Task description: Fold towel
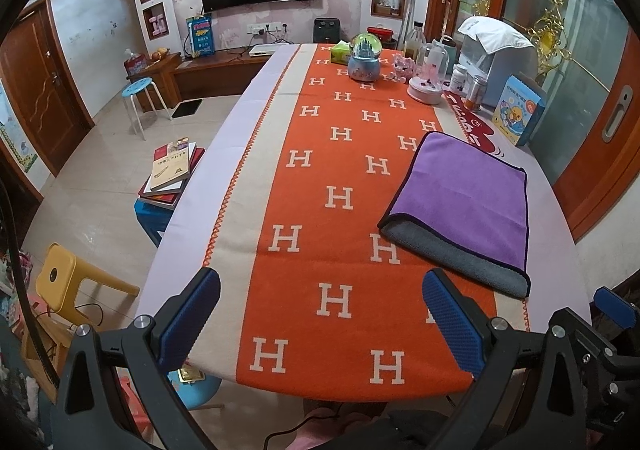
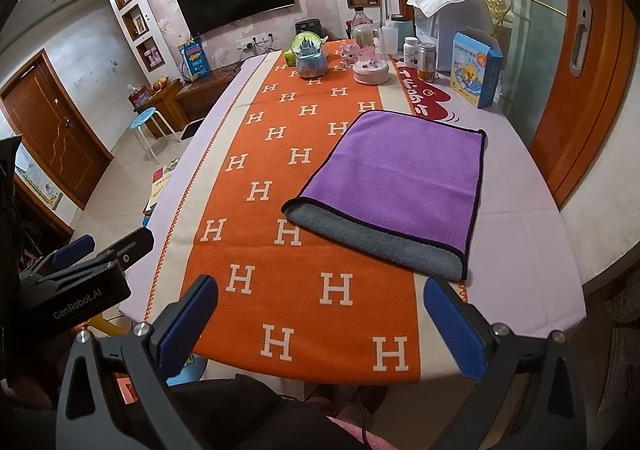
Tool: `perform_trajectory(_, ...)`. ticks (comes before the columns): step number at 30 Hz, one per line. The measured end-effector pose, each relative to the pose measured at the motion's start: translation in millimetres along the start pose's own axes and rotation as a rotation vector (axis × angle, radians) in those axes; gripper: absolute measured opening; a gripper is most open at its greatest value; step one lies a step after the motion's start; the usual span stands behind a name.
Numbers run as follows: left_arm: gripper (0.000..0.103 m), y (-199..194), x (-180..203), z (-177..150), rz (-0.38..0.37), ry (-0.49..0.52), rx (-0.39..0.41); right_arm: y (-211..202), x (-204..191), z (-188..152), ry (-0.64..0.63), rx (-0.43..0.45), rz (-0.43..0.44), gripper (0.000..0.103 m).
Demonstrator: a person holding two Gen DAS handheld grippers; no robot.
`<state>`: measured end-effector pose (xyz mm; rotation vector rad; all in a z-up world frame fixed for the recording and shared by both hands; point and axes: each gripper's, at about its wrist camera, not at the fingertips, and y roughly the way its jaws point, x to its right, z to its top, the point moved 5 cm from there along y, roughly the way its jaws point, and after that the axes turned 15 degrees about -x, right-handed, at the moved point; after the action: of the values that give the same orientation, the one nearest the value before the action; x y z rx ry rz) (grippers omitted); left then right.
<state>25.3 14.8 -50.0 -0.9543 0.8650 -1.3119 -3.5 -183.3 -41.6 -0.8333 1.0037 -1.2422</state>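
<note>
A purple towel (image 1: 464,202) with a grey underside lies folded on the right part of the table; a grey strip shows along its near edge. It also shows in the right wrist view (image 2: 396,182). My left gripper (image 1: 320,314) is open and empty, held above the table's near edge, left of the towel. My right gripper (image 2: 320,322) is open and empty, above the near edge, just short of the towel. The left gripper's body (image 2: 80,282) shows at the left of the right wrist view.
An orange runner with white H letters (image 1: 340,170) covers the table. At the far end stand a snow globe (image 1: 364,58), a glass dome (image 1: 428,74), jars, a blue box (image 1: 516,114) and a water dispenser (image 1: 492,50). Stools and stacked books (image 1: 172,170) stand left of the table.
</note>
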Motion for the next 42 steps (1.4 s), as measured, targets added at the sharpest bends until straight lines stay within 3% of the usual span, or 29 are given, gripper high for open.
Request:
perform_trajectory(26,0.101,8.1,-18.9,-1.4,-0.096,0.146,-0.034,-3.9,-24.5,-32.7,0.147,0.032,-0.067,0.102)
perform_trajectory(42,0.101,33.6,5.1,7.8,-0.143,0.259,-0.106,-1.3,12.4,-41.4,0.321,0.032,-0.075,0.101)
